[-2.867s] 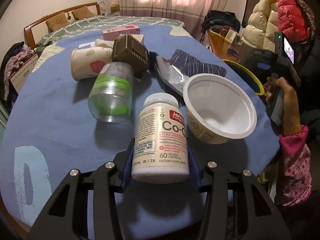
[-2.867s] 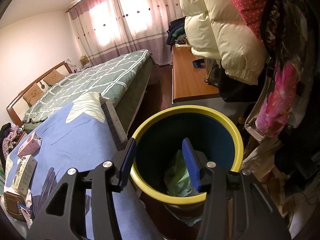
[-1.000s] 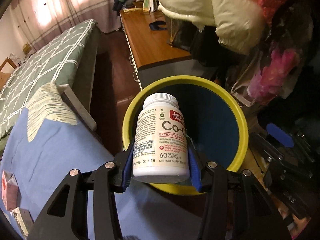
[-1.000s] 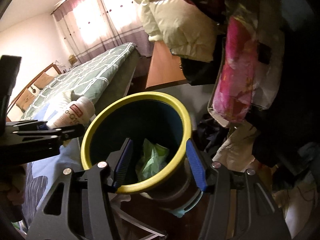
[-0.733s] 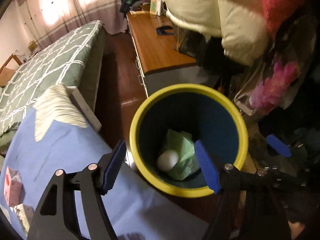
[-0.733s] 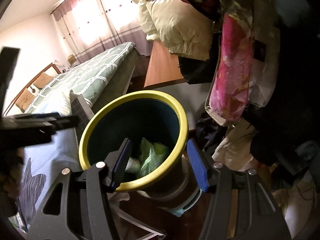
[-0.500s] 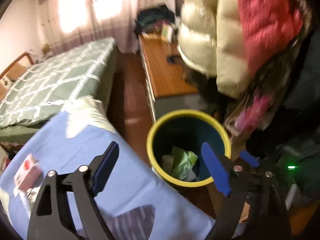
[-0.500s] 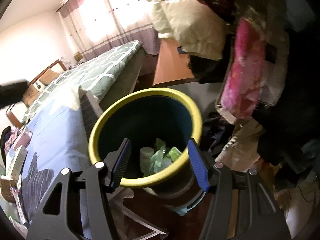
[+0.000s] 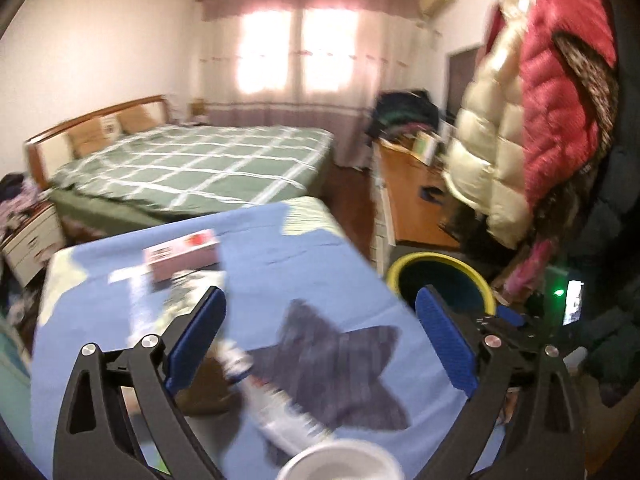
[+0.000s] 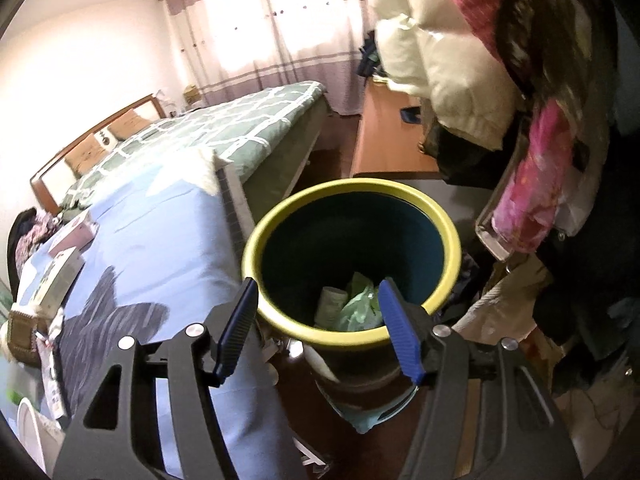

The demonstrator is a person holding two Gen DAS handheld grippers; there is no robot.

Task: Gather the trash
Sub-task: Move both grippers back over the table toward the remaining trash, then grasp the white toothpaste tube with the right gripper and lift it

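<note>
The yellow-rimmed dark bin [image 10: 352,256] stands beside the blue-clothed table. In it lie the white supplement bottle [image 10: 330,302] and a green bag [image 10: 360,310]. My right gripper [image 10: 320,328] is open and empty, hovering at the bin's near rim. My left gripper [image 9: 320,344] is wide open and empty above the blue table [image 9: 320,272], with the bin [image 9: 440,280] at its right. A white cup [image 9: 340,462] sits at the bottom edge, a silver wrapper [image 9: 288,416] lies before it, and a pink box [image 9: 182,256] lies farther back.
A brown box [image 10: 20,334] and a white carton [image 10: 56,280] lie on the table's left in the right wrist view. A green bed [image 9: 200,164] stands behind, a wooden desk [image 9: 412,200] to the right, and hanging jackets [image 9: 540,100] crowd above the bin.
My left gripper opened over the bin and the supplement bottle fell in. It then swung back left over the table. My right gripper stayed open by the bin.
</note>
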